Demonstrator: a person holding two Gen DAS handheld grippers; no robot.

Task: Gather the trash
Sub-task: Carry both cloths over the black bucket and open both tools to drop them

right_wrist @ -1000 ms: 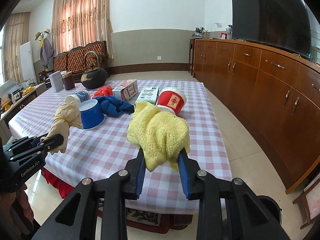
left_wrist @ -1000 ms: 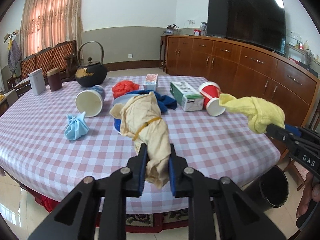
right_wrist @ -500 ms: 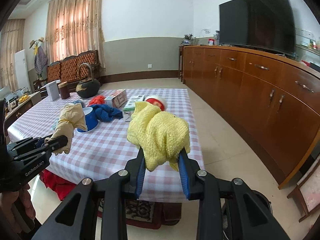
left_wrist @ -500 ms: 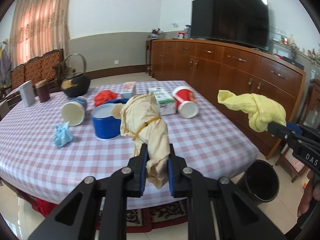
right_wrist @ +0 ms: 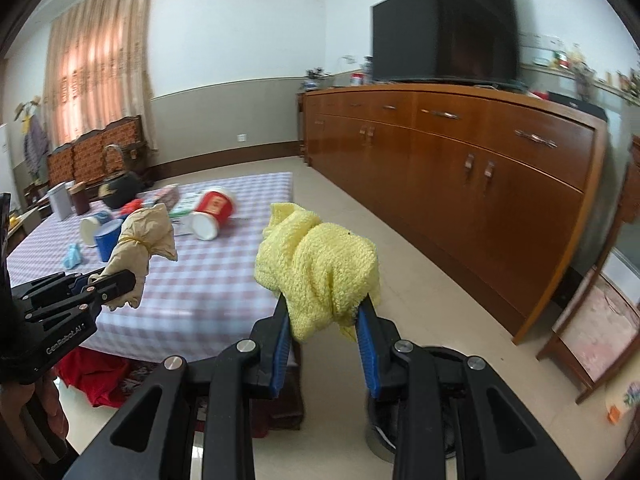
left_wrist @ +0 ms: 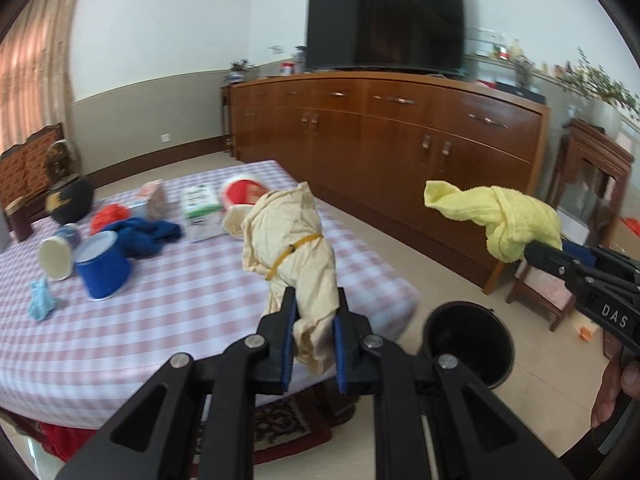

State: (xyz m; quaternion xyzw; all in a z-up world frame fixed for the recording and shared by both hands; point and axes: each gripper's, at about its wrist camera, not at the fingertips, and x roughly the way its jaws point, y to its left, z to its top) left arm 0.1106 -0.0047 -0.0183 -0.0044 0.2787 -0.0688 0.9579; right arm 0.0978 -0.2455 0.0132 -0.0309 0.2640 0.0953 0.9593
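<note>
My left gripper [left_wrist: 314, 322] is shut on a beige cloth bundle [left_wrist: 294, 240] tied with a yellow band, held in the air past the table's right edge. My right gripper [right_wrist: 322, 326] is shut on a knotted yellow towel [right_wrist: 320, 270], held over the floor. In the left wrist view the yellow towel [left_wrist: 508, 220] hangs to the right, above a black bin [left_wrist: 468, 342] on the floor. Under the right gripper's arms in the right wrist view the black bin [right_wrist: 448, 360] is mostly hidden. The beige bundle [right_wrist: 138, 242] and left gripper [right_wrist: 114, 286] show at left there.
The checked table [left_wrist: 168, 316] holds a blue cup [left_wrist: 102, 268], a white cup [left_wrist: 56, 258], a red cup [left_wrist: 244, 194], a blue cloth [left_wrist: 146, 234], a red cloth [left_wrist: 110, 214], cartons, a crumpled blue tissue [left_wrist: 40, 304] and a black kettle [left_wrist: 68, 198]. A long wooden sideboard [left_wrist: 400, 140] lines the wall; a small stool [left_wrist: 540, 292] stands right.
Both grippers have swung right, away from the table, carrying their cloths. The black bin has come nearer and now lies just below and between them.
</note>
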